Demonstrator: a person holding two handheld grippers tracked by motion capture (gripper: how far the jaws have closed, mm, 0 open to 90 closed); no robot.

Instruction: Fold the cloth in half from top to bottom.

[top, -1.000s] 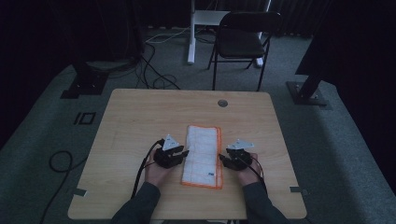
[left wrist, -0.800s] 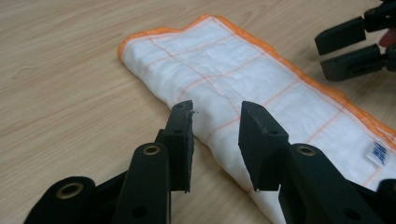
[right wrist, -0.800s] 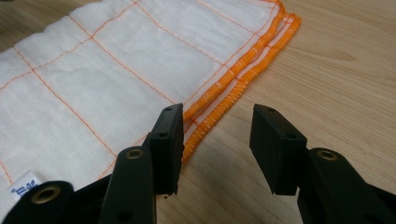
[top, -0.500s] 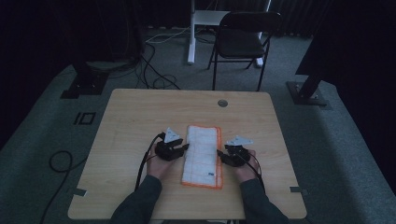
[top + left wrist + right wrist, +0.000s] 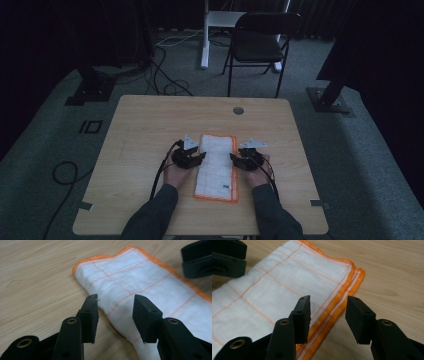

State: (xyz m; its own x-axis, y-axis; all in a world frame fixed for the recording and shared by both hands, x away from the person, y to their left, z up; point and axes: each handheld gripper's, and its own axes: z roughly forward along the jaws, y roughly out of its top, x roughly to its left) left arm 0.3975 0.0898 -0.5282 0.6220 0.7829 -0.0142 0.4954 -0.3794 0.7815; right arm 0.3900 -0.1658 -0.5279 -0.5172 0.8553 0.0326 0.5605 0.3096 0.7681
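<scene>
Both my claws have closed in on the folded cloth (image 5: 217, 166) lying mid-table (image 5: 150, 125), left claw (image 5: 115, 315) released astride its folded edge, right claw (image 5: 327, 315) released astride its orange-hemmed edge, so I judge a two-sided pinch comes next.

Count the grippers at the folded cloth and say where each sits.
2. The left gripper sits open at the cloth's left long edge; the right gripper sits open at its right, orange-hemmed edge. Neither grips it yet.
</scene>
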